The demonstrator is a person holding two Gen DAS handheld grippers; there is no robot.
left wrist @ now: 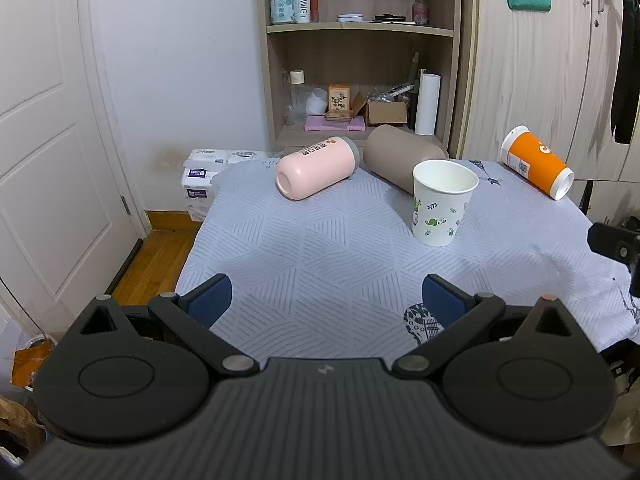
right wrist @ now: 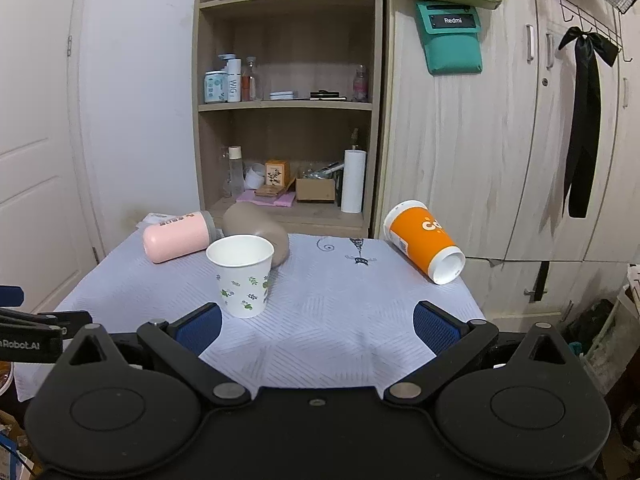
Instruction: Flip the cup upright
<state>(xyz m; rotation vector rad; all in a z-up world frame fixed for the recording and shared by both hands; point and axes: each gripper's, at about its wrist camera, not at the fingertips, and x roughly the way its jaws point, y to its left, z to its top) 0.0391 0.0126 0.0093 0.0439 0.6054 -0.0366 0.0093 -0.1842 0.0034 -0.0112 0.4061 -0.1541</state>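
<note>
A white paper cup with a green leaf print [left wrist: 442, 202] [right wrist: 242, 276] stands upright, mouth up, on the grey-blue cloth. An orange paper cup [left wrist: 536, 162] [right wrist: 424, 240] lies on its side at the far right corner, its white base toward me. A pink cup [left wrist: 316, 166] [right wrist: 178, 236] and a brown-grey cup [left wrist: 400, 156] [right wrist: 258, 226] lie on their sides at the back. My left gripper [left wrist: 326, 304] is open and empty at the near edge. My right gripper [right wrist: 318, 326] is open and empty, just near and right of the white cup.
The table [left wrist: 320, 260] [right wrist: 340, 320] has a grey-blue patterned cloth. Behind it stand a wooden shelf unit [left wrist: 360, 60] [right wrist: 288, 120] and wardrobe doors [left wrist: 540, 60] [right wrist: 480, 140]. A white door [left wrist: 48, 140] is on the left. Tissue packs [left wrist: 200, 184] lie by the wall.
</note>
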